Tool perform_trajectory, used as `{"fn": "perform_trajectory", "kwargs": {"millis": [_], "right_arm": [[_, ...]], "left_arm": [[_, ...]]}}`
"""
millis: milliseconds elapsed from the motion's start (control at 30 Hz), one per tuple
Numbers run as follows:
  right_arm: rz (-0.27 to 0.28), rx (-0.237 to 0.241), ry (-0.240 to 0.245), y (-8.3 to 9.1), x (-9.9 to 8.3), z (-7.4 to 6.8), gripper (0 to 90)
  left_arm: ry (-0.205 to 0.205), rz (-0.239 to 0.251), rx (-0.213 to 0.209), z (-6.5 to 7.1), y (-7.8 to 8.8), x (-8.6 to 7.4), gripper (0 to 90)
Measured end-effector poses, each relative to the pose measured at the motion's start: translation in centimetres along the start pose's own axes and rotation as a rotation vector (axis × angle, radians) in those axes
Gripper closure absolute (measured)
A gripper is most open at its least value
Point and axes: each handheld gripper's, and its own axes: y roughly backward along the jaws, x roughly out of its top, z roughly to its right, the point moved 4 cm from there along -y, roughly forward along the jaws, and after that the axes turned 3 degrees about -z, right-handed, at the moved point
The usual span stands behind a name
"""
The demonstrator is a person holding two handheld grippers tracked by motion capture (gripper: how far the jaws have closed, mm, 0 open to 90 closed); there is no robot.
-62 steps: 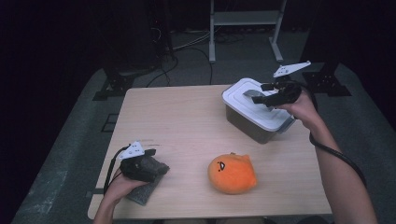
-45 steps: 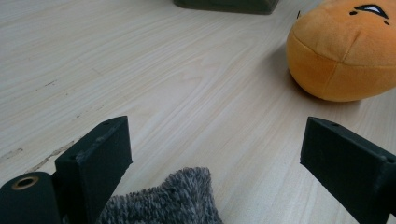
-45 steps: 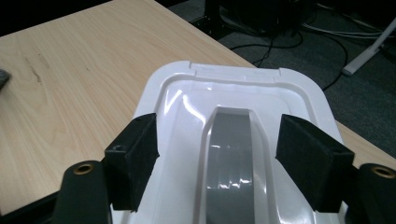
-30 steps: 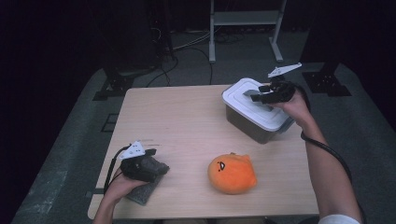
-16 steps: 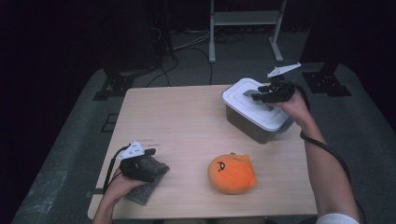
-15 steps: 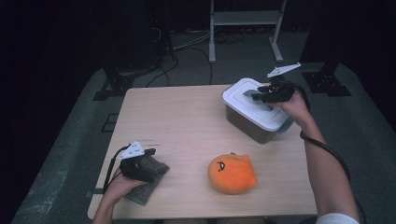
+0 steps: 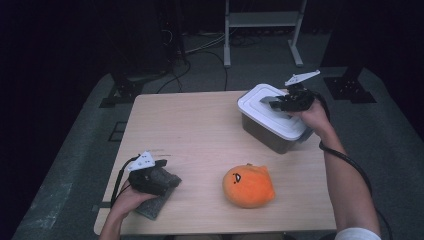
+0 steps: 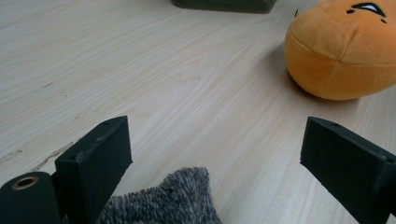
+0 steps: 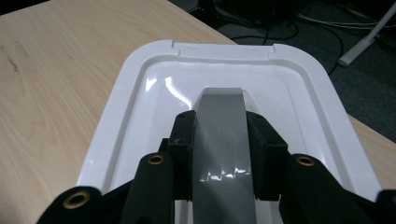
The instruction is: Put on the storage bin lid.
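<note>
From the high view, the box point(image 7: 272, 122) sits at the table's point(image 7: 200, 130) far right corner, close to the edge; bare wood lies left of it. The right gripper point(image 7: 280, 101) is over the lid point(image 7: 260, 102). The left gripper point(image 7: 160, 177) rests on a grey cloth point(image 7: 152, 205) near the front edge, beside an orange plush toy point(image 7: 248, 185).

In the left gripper view, its jaws stand wide apart over the cloth point(image 8: 163, 200), which the frame's bottom cuts off.

In the right gripper view, the jaws have just been closing and now clamp the grey handle point(image 9: 219, 140) on the lid point(image 9: 140, 93).
</note>
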Motion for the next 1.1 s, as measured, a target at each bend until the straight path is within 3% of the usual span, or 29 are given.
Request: {"fn": "perform_trajectory", "kwargs": {"millis": [333, 833, 1100], "right_arm": [[0.007, 0.076, 0.07, -0.1, 0.2, -1.4, 65.7], [-0.021, 0.236, 0.186, -1.0, 1.2, -4.8, 65.7], [-0.032, 0.292, 0.243, -1.5, 1.9, -6.5, 65.7]], "left_arm": [[-0.005, -0.002, -0.004, 0.1, -0.1, 0.0, 8.0], [-0.009, -0.01, -0.007, 0.3, -0.2, 0.0, 8.0], [-0.012, -0.006, -0.008, 0.3, -0.1, 0.0, 8.0]]}}
